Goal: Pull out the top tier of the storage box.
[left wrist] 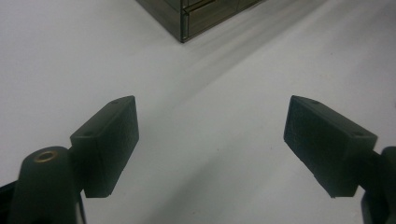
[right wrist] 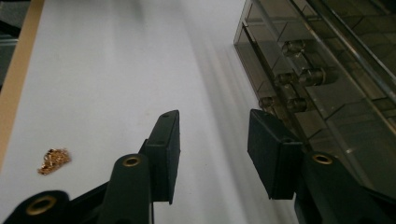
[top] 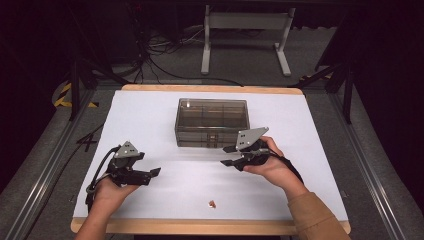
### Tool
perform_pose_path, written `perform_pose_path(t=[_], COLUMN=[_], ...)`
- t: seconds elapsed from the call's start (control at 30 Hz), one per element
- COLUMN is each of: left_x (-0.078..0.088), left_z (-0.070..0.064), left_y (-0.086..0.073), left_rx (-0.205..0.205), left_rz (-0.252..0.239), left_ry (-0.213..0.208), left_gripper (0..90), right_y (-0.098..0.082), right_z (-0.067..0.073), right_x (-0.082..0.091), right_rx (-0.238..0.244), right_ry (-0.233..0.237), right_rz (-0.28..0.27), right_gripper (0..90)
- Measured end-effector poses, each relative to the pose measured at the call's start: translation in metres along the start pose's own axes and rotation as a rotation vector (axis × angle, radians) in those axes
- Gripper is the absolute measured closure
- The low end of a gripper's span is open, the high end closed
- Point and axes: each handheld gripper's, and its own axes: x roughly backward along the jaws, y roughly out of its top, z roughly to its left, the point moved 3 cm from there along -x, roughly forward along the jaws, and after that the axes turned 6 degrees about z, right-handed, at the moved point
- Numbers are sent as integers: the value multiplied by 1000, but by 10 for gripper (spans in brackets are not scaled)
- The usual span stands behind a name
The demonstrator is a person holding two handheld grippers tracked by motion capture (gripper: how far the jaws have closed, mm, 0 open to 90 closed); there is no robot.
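High view showed a smoky clear box [top: 212, 121] mid-bench [top: 150, 115]; the open, empty right claw [top: 226, 156] hung just beside its front, the left claw [top: 155, 173] open nearby. Right claw's view caught gold scraps [right wrist: 54, 160] near the edge.

Bright white table [top: 150, 115]; dark, dim surroundings
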Motion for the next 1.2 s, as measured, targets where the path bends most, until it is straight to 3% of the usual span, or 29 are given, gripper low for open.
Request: perform_pose_path(t=[0.1, 0.3, 0.5, 0.63, 0.8, 0.9, 1.03, 1.2], left_x=[1, 2, 2, 2, 2, 2, 3, 3], left_z=[1, 1, 2, 2, 2, 2, 2, 2], left_y=[0, 0, 0, -1, 0, -1, -1, -1], left_rx=[6, 7, 9, 16, 10, 11, 10, 9], left_rz=[-4, -5, -8, -9, -9, -10, -7, -11], left_ry=[1, 4, 10, 7, 12, 11, 12, 14], left_gripper=[188, 188, 188, 188, 187, 187, 187, 193], right_y=[0, -1, -2, -3, -5, -8, -8, -11], right_z=[2, 4, 7, 9, 11, 13, 16, 19], right_x=[1, 0, 1, 2, 1, -1, -2, -2], right_rx=[75, 161, 293, 346, 402, 453, 479, 515], right_ry=[-30, -74, -133, -150, -179, -232, -260, -321], right_rz=[-9, -17, -62, -87, -70, -16, -19, 15], right_gripper=[561, 560, 589, 582, 567, 567, 572, 577])
